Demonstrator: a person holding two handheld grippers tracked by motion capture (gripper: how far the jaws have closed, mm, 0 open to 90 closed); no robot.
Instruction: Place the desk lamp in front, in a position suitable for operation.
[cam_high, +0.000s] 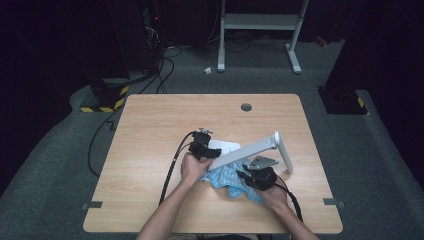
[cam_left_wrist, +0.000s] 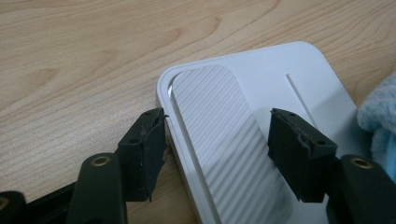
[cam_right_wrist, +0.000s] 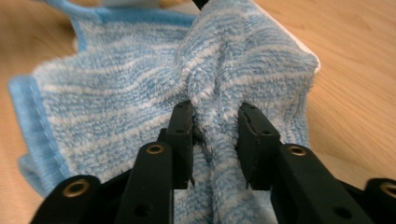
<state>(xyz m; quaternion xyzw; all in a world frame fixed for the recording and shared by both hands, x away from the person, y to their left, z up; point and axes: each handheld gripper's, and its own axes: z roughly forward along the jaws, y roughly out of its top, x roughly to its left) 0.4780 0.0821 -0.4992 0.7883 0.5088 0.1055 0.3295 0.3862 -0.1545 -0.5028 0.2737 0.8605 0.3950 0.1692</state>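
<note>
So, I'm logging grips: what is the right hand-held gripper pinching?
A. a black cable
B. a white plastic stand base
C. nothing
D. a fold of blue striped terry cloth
D: the right hand-held gripper has its jaws closed on a raised fold of the blue striped terry cloth.

I'm seeing a fluffy blue-and-white terry cloth (cam_right_wrist: 140, 93), rough-looped, beside the stand (cam_left_wrist: 261, 88) of smooth matt white plastic with a ribbed grey pad; beneath the stand, pale satin wood-grain table (cam_high: 165, 115).
</note>
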